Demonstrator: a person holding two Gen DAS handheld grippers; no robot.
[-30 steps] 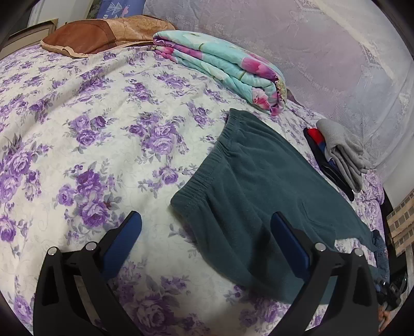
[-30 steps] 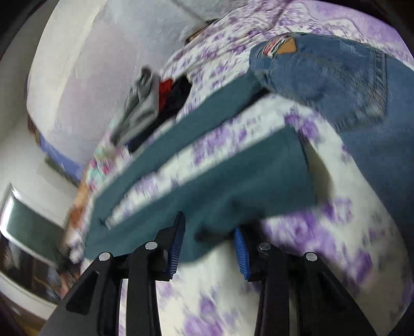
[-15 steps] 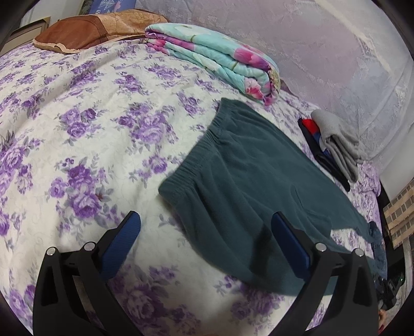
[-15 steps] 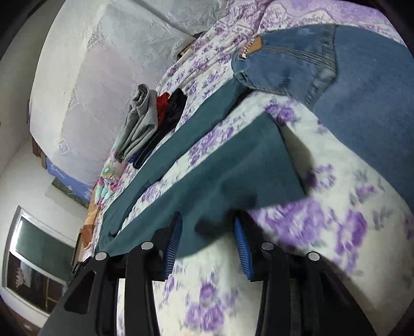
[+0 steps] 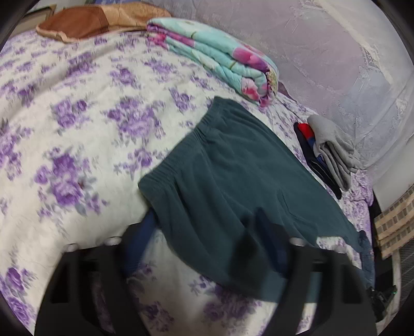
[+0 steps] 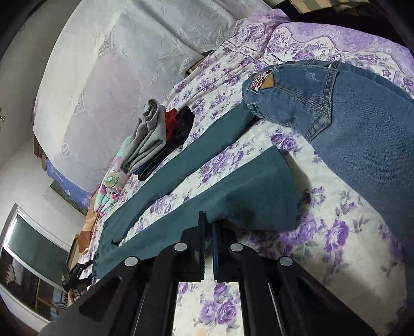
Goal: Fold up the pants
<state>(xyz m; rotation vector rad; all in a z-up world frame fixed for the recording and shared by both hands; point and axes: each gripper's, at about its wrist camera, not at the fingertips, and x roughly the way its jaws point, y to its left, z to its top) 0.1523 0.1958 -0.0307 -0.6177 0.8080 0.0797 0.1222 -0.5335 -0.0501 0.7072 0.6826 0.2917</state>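
The teal pants [image 5: 233, 181] lie spread on the bed [image 5: 77, 134], whose sheet is white with purple flowers. In the left wrist view they fill the centre and lower right of the frame, the gathered elastic waistband [image 5: 181, 150] running from the upper middle down toward the centre left.

The left gripper [image 5: 212, 243] sits at the bottom of that frame, blurred by motion. Its fingers [image 5: 145, 232] stand wide apart, one at the left edge of the pants near the waistband corner, the other (dark and smeared) over the cloth at lower centre right. They straddle the fabric with nothing pinched between them.

In the right wrist view the two pant legs run diagonally from lower left to upper right of the frame, a strip of sheet showing between them. The right gripper [image 6: 209, 227] is at bottom centre, its fingers [image 6: 201, 232] drawn almost together with only a thin slit left, and the edge of the nearer leg [image 6: 245, 196] is caught between their tips, lifted slightly off the sheet.

A pair of blue jeans [image 6: 349, 124] lies at the upper right of that frame, overlapping the end of the farther leg. A small stack of folded grey, red and dark clothes [image 6: 160, 129] sits beyond the pants, upper centre left. In the left wrist view a folded floral quilt [image 5: 214, 56] lies at top centre, with a brown pillow [image 5: 98, 20] at the upper left.
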